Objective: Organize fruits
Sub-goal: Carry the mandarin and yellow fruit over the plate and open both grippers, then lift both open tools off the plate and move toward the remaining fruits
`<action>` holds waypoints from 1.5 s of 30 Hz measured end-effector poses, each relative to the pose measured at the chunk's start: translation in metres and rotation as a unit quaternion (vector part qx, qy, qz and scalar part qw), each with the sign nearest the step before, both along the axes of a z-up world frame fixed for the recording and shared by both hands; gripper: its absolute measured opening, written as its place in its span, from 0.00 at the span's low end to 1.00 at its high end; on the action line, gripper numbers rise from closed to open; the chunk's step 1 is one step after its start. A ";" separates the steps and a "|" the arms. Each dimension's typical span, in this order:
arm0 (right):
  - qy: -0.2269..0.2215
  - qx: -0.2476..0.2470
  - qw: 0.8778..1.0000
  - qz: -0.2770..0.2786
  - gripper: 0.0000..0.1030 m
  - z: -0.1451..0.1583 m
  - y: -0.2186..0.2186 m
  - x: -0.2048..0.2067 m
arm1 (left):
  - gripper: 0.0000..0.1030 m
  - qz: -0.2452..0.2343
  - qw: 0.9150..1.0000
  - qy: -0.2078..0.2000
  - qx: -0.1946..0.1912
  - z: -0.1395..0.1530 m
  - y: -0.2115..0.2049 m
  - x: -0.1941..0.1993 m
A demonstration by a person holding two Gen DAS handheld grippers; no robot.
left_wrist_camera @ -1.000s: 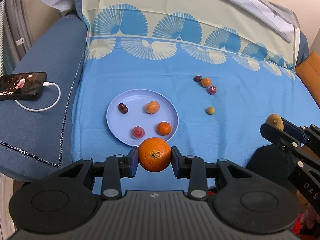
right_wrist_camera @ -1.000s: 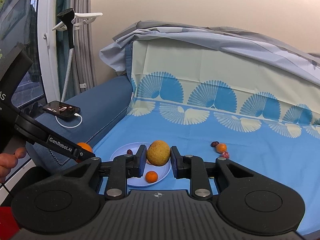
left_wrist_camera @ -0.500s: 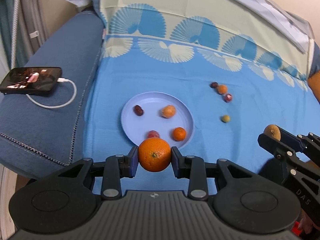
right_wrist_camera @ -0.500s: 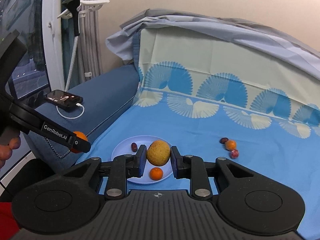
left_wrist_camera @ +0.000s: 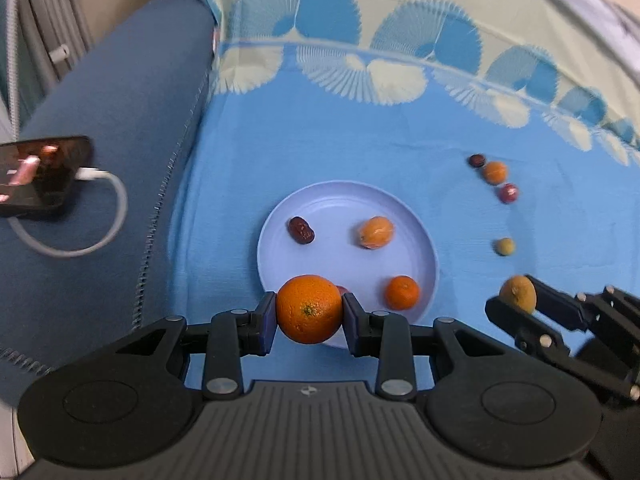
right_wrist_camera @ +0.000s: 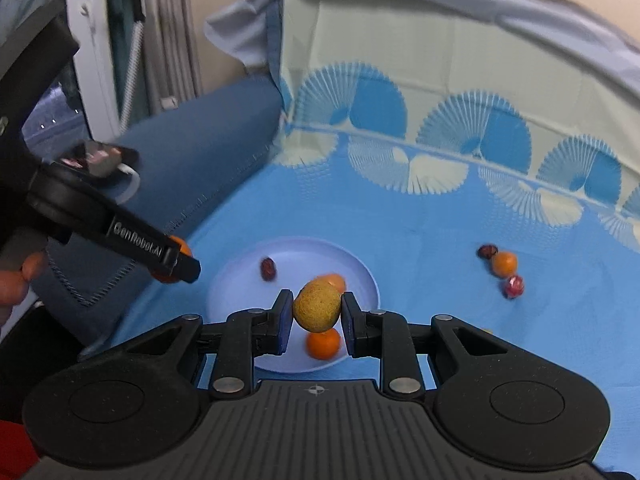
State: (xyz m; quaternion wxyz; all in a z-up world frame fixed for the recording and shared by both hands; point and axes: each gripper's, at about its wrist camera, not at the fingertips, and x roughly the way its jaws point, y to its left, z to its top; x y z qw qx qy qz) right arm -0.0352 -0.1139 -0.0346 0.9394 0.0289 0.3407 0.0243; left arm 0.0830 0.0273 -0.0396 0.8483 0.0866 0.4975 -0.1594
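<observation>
The left gripper [left_wrist_camera: 309, 315] clasps the orange [left_wrist_camera: 309, 309] at the plate's [left_wrist_camera: 408, 220] 6 o'clock rim; the right gripper [right_wrist_camera: 316, 312] clasps a yellow fruit [right_wrist_camera: 317, 306]. Each should lower onto bare plate, clear of fruit already there, before releasing.

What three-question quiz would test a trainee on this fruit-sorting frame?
1. True or false: both grippers hold fruit.
2. What does the left gripper carry? A) a date B) a large orange C) a phone
3. How many loose fruits lie on the cloth to the right of the plate?

Key:
1. True: the right gripper has its jaws shut on the yellow-green fruit.
2. B, the large orange.
3. Four: a dark fruit, a small orange, a red fruit and a small greenish fruit.
</observation>
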 end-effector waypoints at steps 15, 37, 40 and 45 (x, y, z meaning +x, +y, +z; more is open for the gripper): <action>0.069 0.014 0.998 0.002 0.26 -0.068 -0.016 0.074 | 0.36 -0.007 0.997 0.048 0.057 -0.066 -0.036 0.070; 0.077 0.004 0.997 0.024 0.98 -0.043 -0.007 0.024 | 1.00 -0.007 0.995 0.030 0.099 -0.034 -0.023 0.027; 0.063 0.009 0.998 0.002 0.99 -0.029 -0.007 -0.001 | 1.00 -0.006 0.995 0.019 0.098 -0.021 -0.013 0.001; 0.023 0.001 0.999 -0.022 0.99 -0.011 -0.002 -0.035 | 1.00 -0.007 0.995 -0.003 0.101 -0.005 0.000 -0.040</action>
